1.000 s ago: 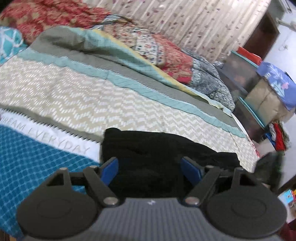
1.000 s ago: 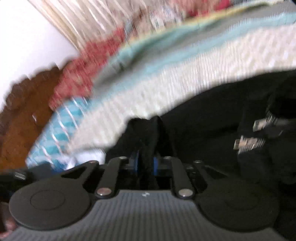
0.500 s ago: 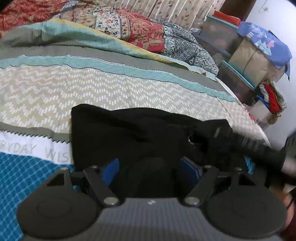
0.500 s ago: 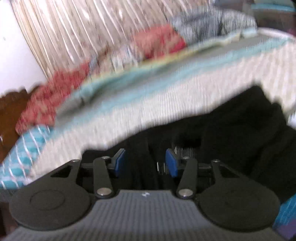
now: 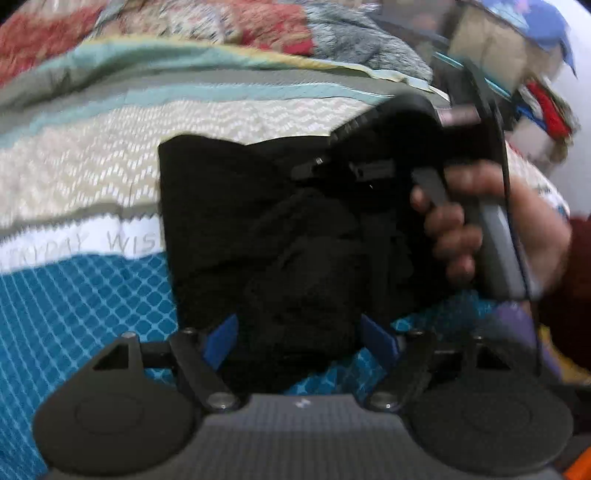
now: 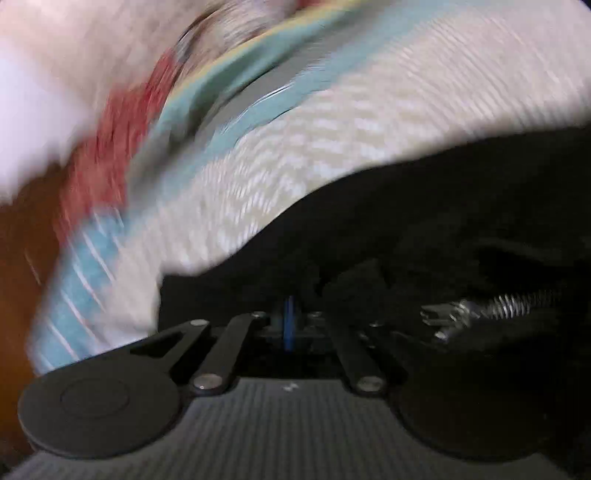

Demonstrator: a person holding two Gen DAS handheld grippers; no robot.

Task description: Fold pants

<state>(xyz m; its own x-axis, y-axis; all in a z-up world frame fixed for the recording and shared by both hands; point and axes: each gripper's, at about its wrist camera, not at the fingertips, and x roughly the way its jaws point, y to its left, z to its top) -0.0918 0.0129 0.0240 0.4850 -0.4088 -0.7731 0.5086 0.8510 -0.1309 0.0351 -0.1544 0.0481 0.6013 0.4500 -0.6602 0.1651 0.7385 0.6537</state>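
Left wrist view first: the left gripper (image 5: 301,338) has its blue pads (image 5: 221,339) spread wide, one on each side of a bunched fold of the black pants (image 5: 280,229). The fabric sits between them, but the pads don't look like they're pressing on it. The pants lie in a rough dark rectangle on the bed (image 5: 92,295), covering part of the teal checked patch of the bedspread and part of the beige zigzag stripe behind it. There's a white band with lettering just left of the pants. On the right side of the frame a hand (image 5: 491,229) is wrapped around the grey handle of the right gripper (image 5: 373,162), which pokes into the far right part of the pants. Behind the bed there's a pile of quilts (image 5: 258,26) and some boxes, all pretty blurry.

Right wrist view: lots of motion blur here. The right gripper (image 6: 290,325) has its pads pressed together, only a thin blue sliver showing between the black arms. It's right down at the pants (image 6: 424,221), and black cloth is all around the tips, but I can't tell if any of it is actually pinched. A metal zipper (image 6: 480,310) shows on the pants just to the right of the tips. The striped bedspread (image 6: 332,129) fills the rest of the frame.
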